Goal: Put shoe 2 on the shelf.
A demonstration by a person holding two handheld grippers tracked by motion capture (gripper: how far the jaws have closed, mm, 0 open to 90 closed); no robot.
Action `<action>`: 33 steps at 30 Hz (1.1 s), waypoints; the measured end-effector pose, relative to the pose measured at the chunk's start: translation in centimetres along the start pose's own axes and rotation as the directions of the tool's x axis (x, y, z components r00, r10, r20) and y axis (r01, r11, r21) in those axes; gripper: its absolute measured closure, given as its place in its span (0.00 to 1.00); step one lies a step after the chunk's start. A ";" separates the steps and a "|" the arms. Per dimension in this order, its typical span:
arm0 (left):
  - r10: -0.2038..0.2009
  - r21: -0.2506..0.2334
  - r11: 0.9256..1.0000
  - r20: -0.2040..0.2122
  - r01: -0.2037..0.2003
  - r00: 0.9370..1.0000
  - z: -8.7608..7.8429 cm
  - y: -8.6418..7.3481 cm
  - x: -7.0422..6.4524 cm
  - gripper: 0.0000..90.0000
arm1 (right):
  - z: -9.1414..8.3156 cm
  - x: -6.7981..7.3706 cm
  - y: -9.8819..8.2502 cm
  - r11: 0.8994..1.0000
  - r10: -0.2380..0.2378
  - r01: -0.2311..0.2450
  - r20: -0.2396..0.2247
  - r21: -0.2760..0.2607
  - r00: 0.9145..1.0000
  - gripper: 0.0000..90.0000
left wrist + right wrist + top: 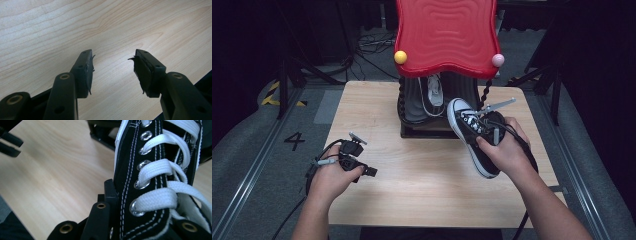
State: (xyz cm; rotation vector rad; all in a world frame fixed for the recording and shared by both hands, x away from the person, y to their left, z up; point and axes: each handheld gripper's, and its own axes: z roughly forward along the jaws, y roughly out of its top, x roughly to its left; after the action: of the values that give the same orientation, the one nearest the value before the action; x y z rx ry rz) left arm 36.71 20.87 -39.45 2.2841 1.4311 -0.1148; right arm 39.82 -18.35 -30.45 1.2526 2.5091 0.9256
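The right gripper is clamped on the sneaker's laced upper, holding it above the surface near the rack, probably to shelve it. The left gripper rests apart, jaws spread, holding nothing.

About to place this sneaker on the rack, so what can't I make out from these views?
- Rack lower shelf: high view, mostly hidden under the red top.
- Second shoe: high view, front hidden by the red top.
- Held sneaker: right gripper view, toe and heel cut off by the edges.
- Right gripper: high view, fingers hidden by the sneaker.
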 end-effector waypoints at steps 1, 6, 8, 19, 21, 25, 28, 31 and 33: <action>-0.004 0.000 1.000 0.000 0.004 1.000 0.0 0.0 0.1 0.56 | 0.0 -0.1 0.4 1.000 0.002 -0.002 0.011 -0.006 1.000 0.98; -0.011 0.003 1.000 0.003 0.011 1.000 0.1 -0.1 0.3 0.56 | 0.6 -0.7 2.2 1.000 -0.003 0.004 0.049 -0.030 0.999 0.98; -0.010 0.003 1.000 0.003 0.010 1.000 0.1 -0.2 0.4 0.56 | 1.0 -1.0 2.9 0.999 0.000 0.001 0.055 -0.034 0.998 0.98; -0.049 0.000 0.999 -0.003 0.049 0.999 -0.4 -1.4 1.2 0.55 | 3.9 -2.5 6.0 0.997 0.006 0.004 0.137 -0.071 0.991 0.98; -0.055 -0.005 0.998 -0.006 0.055 0.998 -0.5 -1.6 1.3 0.55 | 4.4 -2.5 6.3 0.997 -0.003 0.014 0.160 -0.072 0.987 0.98; -0.060 -0.006 0.998 -0.008 0.060 0.998 -0.7 -2.0 1.3 0.55 | 5.6 -2.6 6.7 0.996 -0.002 0.019 0.196 -0.087 0.981 0.98; -0.072 -0.011 0.997 -0.011 0.072 0.997 -0.9 -2.3 1.4 0.55 | 6.5 -2.4 6.8 0.996 -0.014 0.033 0.212 -0.084 0.977 0.98; -0.073 -0.014 0.997 -0.011 0.073 0.997 -1.0 -2.5 1.5 0.55 | 7.1 -2.5 6.9 0.996 -0.009 0.029 0.209 -0.090 0.978 0.98; -0.073 -0.016 0.997 -0.012 0.073 0.997 -1.1 -2.6 1.6 0.55 | 7.8 -2.9 7.0 0.995 0.006 0.015 0.209 -0.096 0.978 0.98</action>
State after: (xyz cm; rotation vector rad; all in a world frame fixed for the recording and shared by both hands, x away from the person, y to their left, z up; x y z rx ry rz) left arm 35.05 23.58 -39.78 2.2241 1.5169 -0.1119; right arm 49.50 -13.94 -32.65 1.2434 2.2769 0.8556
